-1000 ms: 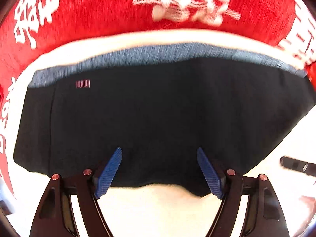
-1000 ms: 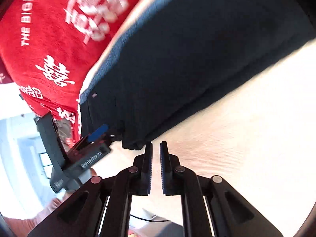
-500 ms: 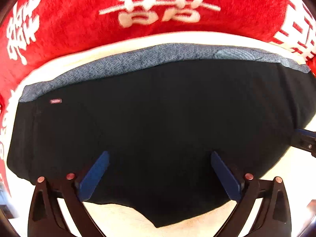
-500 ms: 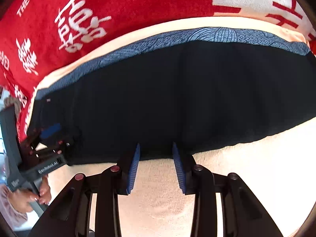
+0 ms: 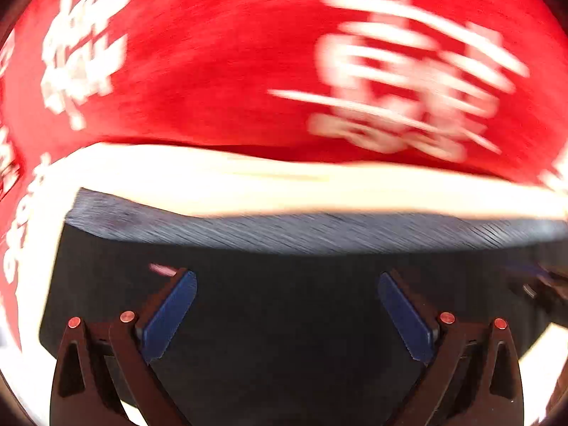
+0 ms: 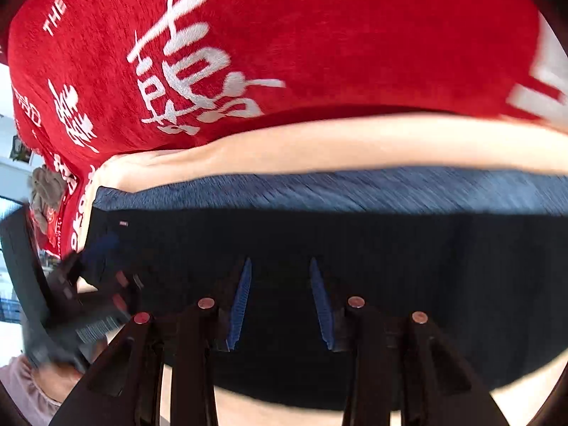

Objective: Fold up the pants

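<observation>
The dark navy pants (image 5: pixel 284 319) lie folded flat on a cream cloth, with a lighter blue patterned band (image 5: pixel 301 234) along the far edge. They also show in the right wrist view (image 6: pixel 390 277). My left gripper (image 5: pixel 285 284) is open wide and low over the pants, near their left end. My right gripper (image 6: pixel 280 266) is open with a narrower gap, over the pants near the front edge. The left gripper shows blurred at the left of the right wrist view (image 6: pixel 81 291). Neither holds anything.
A cream cloth (image 5: pixel 248 184) covers the surface under the pants. A red blanket with white characters (image 5: pixel 230 71) fills the far side, also in the right wrist view (image 6: pixel 319 53). A grey soft item (image 6: pixel 44 184) sits at far left.
Both grippers have moved forward over the pants and lower. My right gripper has opened from shut to a moderate gap. The pants have not visibly moved.
</observation>
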`<state>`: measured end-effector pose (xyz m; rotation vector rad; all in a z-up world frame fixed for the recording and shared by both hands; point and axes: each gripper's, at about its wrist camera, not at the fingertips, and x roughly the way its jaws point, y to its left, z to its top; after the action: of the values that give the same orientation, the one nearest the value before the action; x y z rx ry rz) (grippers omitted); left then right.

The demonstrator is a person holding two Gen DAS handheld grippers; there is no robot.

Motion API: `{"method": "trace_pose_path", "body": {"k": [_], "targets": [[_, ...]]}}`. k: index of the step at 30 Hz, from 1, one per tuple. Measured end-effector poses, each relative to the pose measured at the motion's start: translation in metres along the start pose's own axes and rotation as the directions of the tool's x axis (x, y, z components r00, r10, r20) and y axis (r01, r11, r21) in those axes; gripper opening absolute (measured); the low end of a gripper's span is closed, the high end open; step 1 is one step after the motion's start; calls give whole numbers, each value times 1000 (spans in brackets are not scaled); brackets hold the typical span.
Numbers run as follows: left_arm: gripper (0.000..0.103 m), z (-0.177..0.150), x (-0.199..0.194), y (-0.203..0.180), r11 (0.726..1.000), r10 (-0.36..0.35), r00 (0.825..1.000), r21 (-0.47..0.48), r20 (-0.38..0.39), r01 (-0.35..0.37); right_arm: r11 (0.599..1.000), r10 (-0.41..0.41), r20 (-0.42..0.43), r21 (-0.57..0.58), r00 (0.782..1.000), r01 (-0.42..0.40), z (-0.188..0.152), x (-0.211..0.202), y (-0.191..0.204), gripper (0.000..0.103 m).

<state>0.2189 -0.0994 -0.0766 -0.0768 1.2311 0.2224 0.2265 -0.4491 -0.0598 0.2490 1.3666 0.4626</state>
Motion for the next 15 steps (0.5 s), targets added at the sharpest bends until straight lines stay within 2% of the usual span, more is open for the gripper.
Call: {"method": "trace_pose_path", "body": {"k": [3,5,6,7,8,10,11,13,15], "targets": [[103,11,35,25,993,109,992,-27,-61,-111,999,-46,-12,-24,999,46,12,19,1,39],[103,10,54,33,992,122,989,-18,-85,-123,997,-76,2,-24,997,76,17,25,-9,29],[103,10,56,31,992,122,991,-7,-64,-122,995,-94,14,-24,995,95,18,23,-15,22],[103,10,56,27,991,134,990,9,-53,-133,993,-119,31,-19,992,120,20,19,-21,20],[103,6,55,23,989,148,988,20,-52,-147,988,-153,55,-3,987,153,21,13,-29,20],[103,1,53,17,987,161,986,23,-48,-160,961,-277,76,46,958,274,22,4,-51,21],[103,0,53,1,987,163,986,23,-47,-162,943,-323,81,105,943,315,22,-3,-71,21],[103,-2,51,0,987,160,986,26,-47,-159,933,-332,86,177,939,313,20,-16,-93,21],[103,-2,39,-11,988,153,987,42,-54,-151,914,-373,93,207,923,348,15,-32,-107,24]]}}
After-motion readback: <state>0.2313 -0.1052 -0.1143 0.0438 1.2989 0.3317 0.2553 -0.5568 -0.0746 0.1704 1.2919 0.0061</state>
